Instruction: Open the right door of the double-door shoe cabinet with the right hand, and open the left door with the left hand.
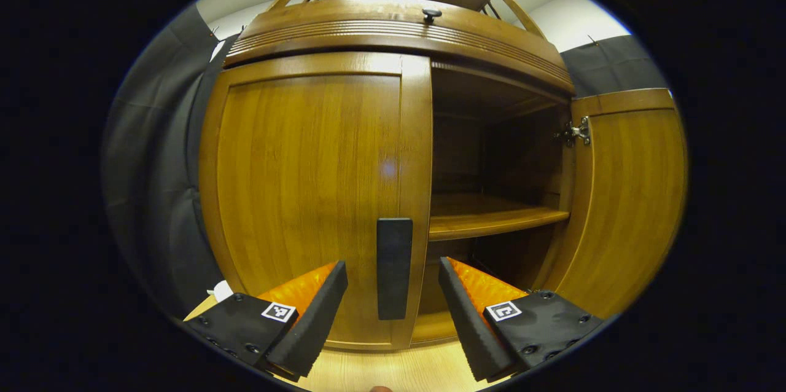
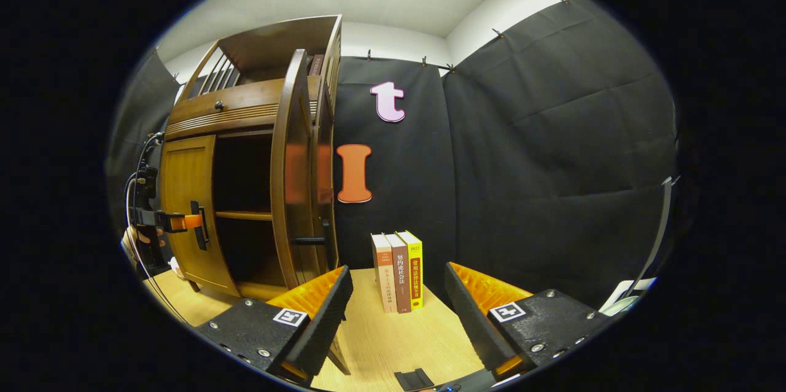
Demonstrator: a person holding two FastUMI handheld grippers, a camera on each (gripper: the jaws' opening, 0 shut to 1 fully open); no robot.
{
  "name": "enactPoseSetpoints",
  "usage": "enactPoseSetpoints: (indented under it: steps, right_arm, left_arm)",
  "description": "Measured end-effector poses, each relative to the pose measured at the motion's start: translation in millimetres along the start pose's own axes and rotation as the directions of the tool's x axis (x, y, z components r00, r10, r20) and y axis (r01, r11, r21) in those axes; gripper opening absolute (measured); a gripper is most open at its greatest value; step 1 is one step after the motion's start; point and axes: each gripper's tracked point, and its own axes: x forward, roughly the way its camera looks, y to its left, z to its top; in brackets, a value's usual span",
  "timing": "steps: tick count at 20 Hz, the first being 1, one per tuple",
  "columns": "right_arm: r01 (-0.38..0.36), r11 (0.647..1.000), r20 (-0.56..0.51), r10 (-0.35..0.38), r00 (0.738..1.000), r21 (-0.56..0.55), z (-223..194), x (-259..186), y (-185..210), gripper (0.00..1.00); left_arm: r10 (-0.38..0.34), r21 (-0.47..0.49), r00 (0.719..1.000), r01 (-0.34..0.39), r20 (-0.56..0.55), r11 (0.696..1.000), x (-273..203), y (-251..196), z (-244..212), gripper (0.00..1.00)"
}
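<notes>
Left gripper view, left gripper [image 1: 393, 306] open astride handle [image 1: 393, 268], maybe touching, right gripper [image 2: 398, 312] open

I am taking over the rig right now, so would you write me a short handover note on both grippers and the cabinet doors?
Left gripper: open, fingers either side of the left door's handle, not closed on it.
Right gripper: open, holding nothing, off to the cabinet's right and facing the books on the table.
Right door: swung open, shelf exposed. Done.
Left door: shut. Left to do: close the left gripper on the handle and pull the door open.
</notes>
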Motion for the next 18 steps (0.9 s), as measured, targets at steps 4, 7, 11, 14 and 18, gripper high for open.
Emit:
enactPoseSetpoints:
  steps: [4, 7, 11, 14, 18]
  right_arm:
    - [0.004, 1.000, 0.000, -0.004, 1.000, -0.019, 0, 4, 3, 0.92]
    - [0.006, 1.000, -0.004, -0.006, 1.000, -0.029, -2, 7, 5, 0.92]
    - [0.013, 1.000, -0.003, -0.013, 1.000, -0.008, 1, 9, 2, 0.92]
    - [0.020, 1.000, 0.007, -0.020, 1.000, 0.014, 7, 7, 0, 0.92]
    - [0.035, 0.999, 0.014, -0.036, 0.999, 0.020, 11, 1, -5, 0.92]
  left_arm:
    - [-0.001, -0.021, 1.000, 0.001, -0.024, 1.000, 20, 4, -13, 0.94]
    - [-0.008, -0.034, 1.000, 0.008, -0.021, 0.999, 28, 4, -18, 0.94]
    - [-0.015, -0.010, 1.000, 0.015, -0.018, 1.000, 33, 2, -17, 0.70]
    - [-0.016, -0.012, 1.000, 0.016, -0.018, 1.000, 36, 0, -18, 0.56]
    - [-0.027, -0.013, 0.999, 0.027, -0.021, 1.000, 35, -1, -20, 0.43]
